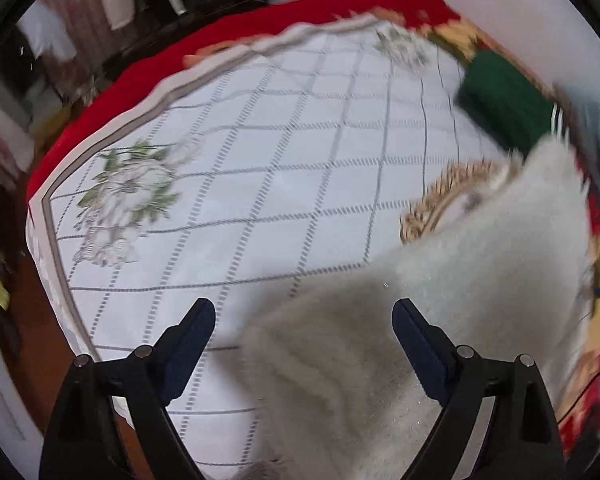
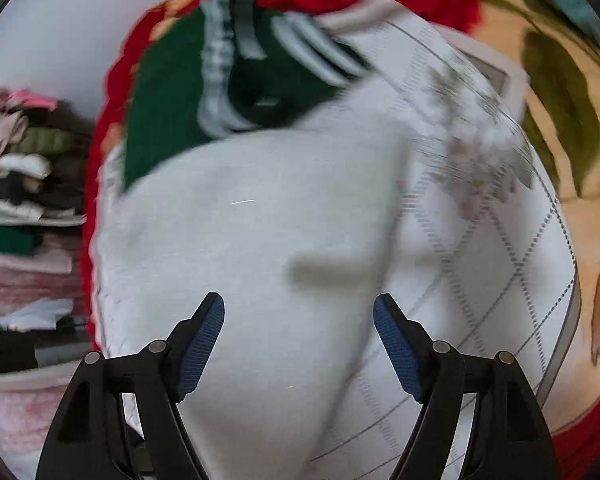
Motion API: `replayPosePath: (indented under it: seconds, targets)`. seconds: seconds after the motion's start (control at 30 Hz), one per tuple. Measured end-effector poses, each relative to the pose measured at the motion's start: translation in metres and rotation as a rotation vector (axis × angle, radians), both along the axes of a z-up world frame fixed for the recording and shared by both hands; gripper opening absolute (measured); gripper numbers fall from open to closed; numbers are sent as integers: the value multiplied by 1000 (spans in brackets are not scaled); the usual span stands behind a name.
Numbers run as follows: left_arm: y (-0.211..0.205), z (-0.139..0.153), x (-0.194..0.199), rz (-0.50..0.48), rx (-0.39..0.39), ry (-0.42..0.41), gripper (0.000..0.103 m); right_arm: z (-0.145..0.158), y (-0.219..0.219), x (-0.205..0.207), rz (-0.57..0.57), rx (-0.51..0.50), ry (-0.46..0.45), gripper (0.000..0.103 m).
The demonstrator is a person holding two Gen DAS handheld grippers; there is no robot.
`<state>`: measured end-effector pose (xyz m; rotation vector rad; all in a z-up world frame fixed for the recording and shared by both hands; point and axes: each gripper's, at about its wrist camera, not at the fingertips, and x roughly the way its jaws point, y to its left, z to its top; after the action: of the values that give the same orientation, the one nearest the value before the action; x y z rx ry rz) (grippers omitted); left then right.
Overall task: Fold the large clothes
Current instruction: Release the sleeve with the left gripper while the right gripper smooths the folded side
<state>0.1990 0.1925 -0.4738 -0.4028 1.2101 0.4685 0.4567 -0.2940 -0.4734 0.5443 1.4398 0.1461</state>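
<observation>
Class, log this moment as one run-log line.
left gripper: open | right gripper: open | white garment: on checked sheet, unheld

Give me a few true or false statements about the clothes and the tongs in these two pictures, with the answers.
1. The left tongs stand open, pinching nothing. True.
2. The right tongs are clamped on the green garment. False: they are open above the white garment, and the green garment lies farther away.
3. The white garment lies on a checked sheet with flower prints. True.
4. The green garment is plain, with no stripes. False: it has white stripes.
5. The cover under the checked sheet is blue. False: the blanket there is red.
</observation>
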Motion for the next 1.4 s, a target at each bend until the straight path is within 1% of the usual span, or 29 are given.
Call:
replayPosePath:
  seconds: [0.03, 0.13, 0.17, 0.2, 0.23, 0.27, 0.3, 0.33, 0.37, 0.4, 0.43, 0.47, 0.53, 0.57, 0.63, 0.73, 0.77, 0.8, 0.83, 0.87, 0.93, 0.97, 1.03, 1.1, 1.13, 1.2, 1.23, 1.33, 1.4]
  targets:
    - [-8, -16, 8, -5, 14, 33, 91, -8, -13, 2, -8, 17, 8, 79]
    - [-13, -53, 30, 3, 57, 141, 91, -53, -32, 16, -40, 159, 46, 79]
    - [-12, -59, 35, 3, 68, 153, 91, -76, -35, 23, -58, 224, 77, 79]
    - [-8, -65, 40, 6, 73, 160, 91, -88, -34, 27, -62, 251, 94, 79]
    - [-4, -67, 43, 12, 68, 162, 91, -105, -33, 31, -76, 295, 101, 82]
    - [0, -67, 45, 18, 59, 161, 91, -109, -34, 33, -98, 315, 77, 85]
    - [3, -67, 48, 22, 57, 161, 91, -107, -34, 34, -109, 332, 42, 85]
    - [6, -66, 51, 20, 69, 168, 92, -105, -31, 34, -97, 355, 21, 72]
    - [7, -64, 53, 14, 79, 173, 92, -105, -28, 33, -84, 379, 21, 37]
    - [8, -63, 55, 7, 92, 179, 92, -104, -26, 30, -85, 372, 38, 33]
    - [8, -61, 57, 0, 108, 189, 92, -100, -27, 25, -101, 358, 20, 26]
    - [8, -58, 59, -10, 121, 199, 92, -95, -30, 19, -122, 342, 16, 16]
    - [7, -48, 62, -21, 142, 209, 92, -86, -41, 2, -201, 347, 16, 10]
    - [6, -42, 63, -22, 146, 205, 92, -76, -56, -18, -271, 361, 19, 8]
    - [6, -22, 62, -25, 150, 182, 92, -63, -76, -51, -344, 359, 26, 8]
    - [-5, 4, 63, -34, 162, 149, 92, -38, -110, -139, -429, 282, 76, 7]
    - [-12, 10, 64, -40, 161, 143, 92, -35, -113, -156, -427, 265, 96, 7]
    - [-23, 13, 64, -51, 156, 137, 92, -35, -118, -189, -414, 239, 153, 7]
    - [-35, 16, 64, -70, 148, 132, 92, -38, -117, -202, -405, 235, 190, 7]
    - [-49, 18, 64, -97, 144, 130, 92, -47, -118, -229, -370, 237, 274, 7]
    - [-79, 16, 69, -163, 138, 141, 92, -51, -125, -254, -316, 193, 378, 7]
    - [-89, 12, 71, -189, 133, 145, 92, -48, -129, -260, -295, 174, 392, 7]
    - [-114, 8, 78, -222, 113, 150, 92, -31, -134, -255, -240, 135, 357, 8]
    - [-131, 10, 87, -231, 90, 129, 92, -9, -124, -224, -152, 109, 274, 8]
    - [-139, 9, 95, -229, 95, 111, 92, 0, -115, -213, -116, 104, 247, 8]
    - [-147, 3, 115, -219, 101, 91, 92, 21, -82, -162, 31, 76, 154, 8]
    - [-148, -3, 123, -205, 105, 88, 92, 28, -66, -137, 82, 71, 112, 8]
    - [-146, -23, 149, -142, 93, 95, 92, 26, -4, -64, 219, 43, 36, 8]
    - [-144, -34, 163, -116, 96, 104, 92, 19, 38, -27, 277, 2, 25, 8]
